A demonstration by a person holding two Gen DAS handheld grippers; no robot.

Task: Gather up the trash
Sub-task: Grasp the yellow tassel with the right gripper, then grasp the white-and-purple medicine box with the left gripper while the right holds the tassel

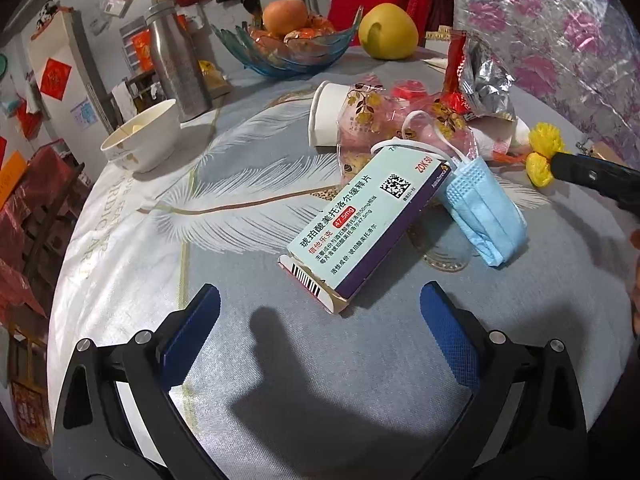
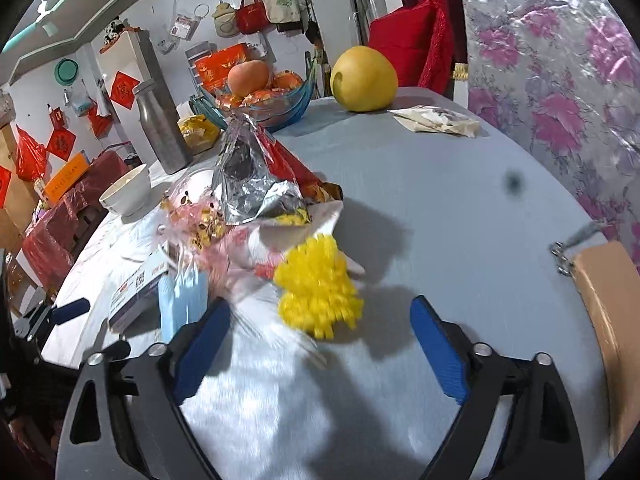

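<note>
Trash lies in a heap on the grey feather-print tablecloth. A medicine box lies just ahead of my left gripper, which is open and holds nothing. A blue face mask leans on the box. Behind them are a tipped paper cup, a clear flower-print wrapper and a foil snack bag. A yellow tufted ball sits at the tips of my right gripper, which is open with its pads clear of the ball. The mask is beside its left finger.
A white bowl, a steel flask, a blue glass fruit bowl and a pomelo stand at the back. A white packet lies far right. A wooden chair back and floral plastic sheeting border the table's right edge.
</note>
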